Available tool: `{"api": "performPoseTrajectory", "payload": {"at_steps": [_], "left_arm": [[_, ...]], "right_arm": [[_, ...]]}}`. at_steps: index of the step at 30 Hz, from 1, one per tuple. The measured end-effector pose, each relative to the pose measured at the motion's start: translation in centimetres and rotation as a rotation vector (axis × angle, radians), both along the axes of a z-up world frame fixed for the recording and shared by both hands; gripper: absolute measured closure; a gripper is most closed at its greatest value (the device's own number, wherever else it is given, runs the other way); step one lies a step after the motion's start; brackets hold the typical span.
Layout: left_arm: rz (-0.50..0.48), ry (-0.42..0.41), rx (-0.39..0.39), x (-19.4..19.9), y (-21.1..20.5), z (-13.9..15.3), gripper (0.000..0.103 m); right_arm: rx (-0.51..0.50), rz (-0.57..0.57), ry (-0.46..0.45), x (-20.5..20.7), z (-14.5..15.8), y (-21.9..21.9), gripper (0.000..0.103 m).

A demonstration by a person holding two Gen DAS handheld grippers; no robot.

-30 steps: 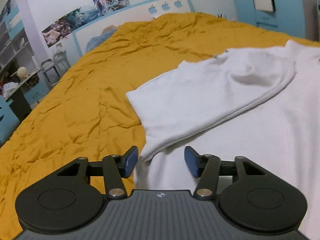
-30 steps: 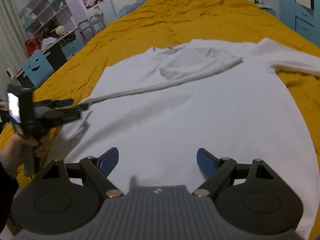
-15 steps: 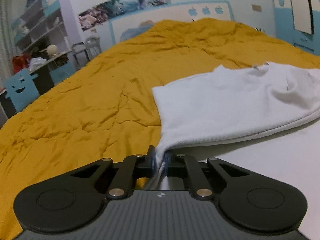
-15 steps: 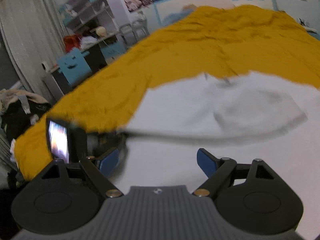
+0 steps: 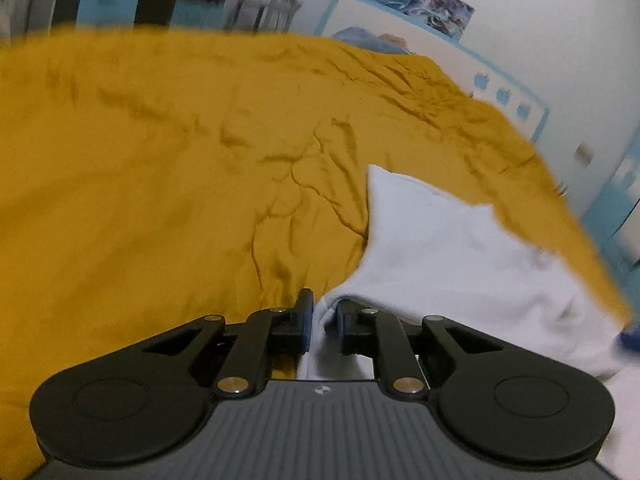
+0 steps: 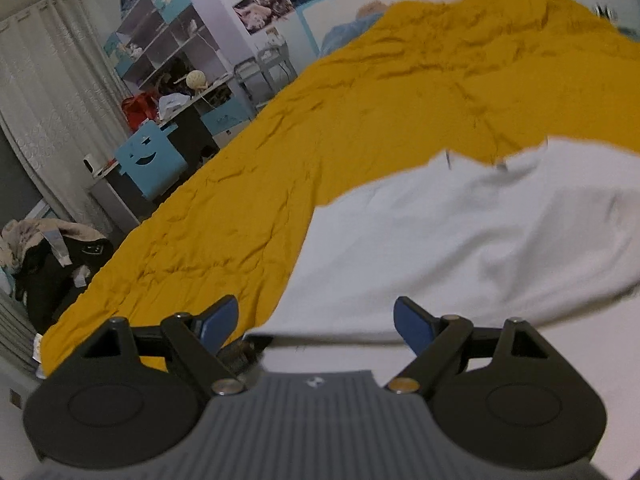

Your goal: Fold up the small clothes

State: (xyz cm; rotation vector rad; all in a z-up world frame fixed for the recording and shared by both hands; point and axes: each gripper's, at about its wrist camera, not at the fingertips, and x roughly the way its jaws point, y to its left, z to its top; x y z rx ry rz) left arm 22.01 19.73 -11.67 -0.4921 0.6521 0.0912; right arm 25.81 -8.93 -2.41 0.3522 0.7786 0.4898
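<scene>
We find the left gripper pinching the white shirt at its edge; the right gripper is spread. We judge the cloth light and limp, best held at edges or corners.

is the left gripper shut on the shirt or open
Shut on the shirt: the left gripper has its blue pads pinching a white fabric edge between them.

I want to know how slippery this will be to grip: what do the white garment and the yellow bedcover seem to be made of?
The white garment looks like soft matte knit, probably cotton: it drapes in rounded folds without shine. The yellow bedcover looks like a thin woven, padded sheet, matte with many sharp creases. The left gripper pinches the garment's edge.
</scene>
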Motion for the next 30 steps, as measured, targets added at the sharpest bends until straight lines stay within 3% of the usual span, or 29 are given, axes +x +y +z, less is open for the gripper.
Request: {"api": "performPoseTrajectory", "payload": {"at_steps": [3, 5, 7, 9, 11, 14, 17, 18, 19, 21, 24, 28, 30], "left_arm": [[-0.097, -0.029, -0.061, -1.0, 1.0, 0.7, 0.085], [-0.160, -0.071, -0.041, -2.3, 1.7, 1.8, 0.079], [-0.201, -0.124, -0.033, -3.2, 2.8, 3.1, 0.049], [-0.228, -0.162, -0.070, -3.2, 4.3, 4.1, 0.037], [-0.229, -0.131, -0.132, -1.4, 5.4, 4.7, 0.037], [-0.289, -0.006, -0.268, 3.2, 6.2, 3.8, 0.038], [-0.340, 0.053, -0.253, 6.6, 4.6, 3.0, 0.038], [-0.331, 0.080, -0.193, 7.8, 3.4, 2.7, 0.046], [-0.319, 0.099, -0.141, 8.4, 2.6, 2.3, 0.069], [-0.337, 0.146, -0.067, 9.5, 0.7, 1.7, 0.095], [-0.306, 0.150, -0.037, 9.5, -0.4, 1.5, 0.100], [-0.206, 0.125, -0.174, 9.1, 1.8, 1.7, 0.100], [-0.202, 0.136, -0.228, 9.4, 3.0, 1.5, 0.100]], "right_arm": [[0.010, -0.001, 0.035, 0.2, -1.0, -0.4, 0.022], [0.009, -0.016, 0.034, 0.0, -1.0, -0.8, 0.022], [0.030, -0.031, 0.035, -0.6, -1.2, -1.5, 0.022], [0.060, -0.043, 0.043, -1.4, -1.4, -2.5, 0.022], [0.079, -0.058, 0.052, -2.3, -1.7, -3.3, 0.022], [0.097, -0.081, 0.070, -3.5, -2.0, -4.4, 0.022], [0.104, -0.103, 0.084, -4.1, -2.3, -5.2, 0.022], [0.107, -0.113, 0.090, -4.3, -2.4, -5.5, 0.022], [0.111, -0.123, 0.096, -4.5, -2.5, -5.8, 0.022], [0.114, -0.134, 0.109, -4.8, -2.6, -6.4, 0.022], [0.101, -0.138, 0.122, -5.0, -2.8, -7.0, 0.022], [0.098, -0.168, 0.142, -5.1, -3.4, -7.8, 0.022], [0.112, -0.177, 0.157, -5.1, -3.7, -8.1, 0.022]]}}
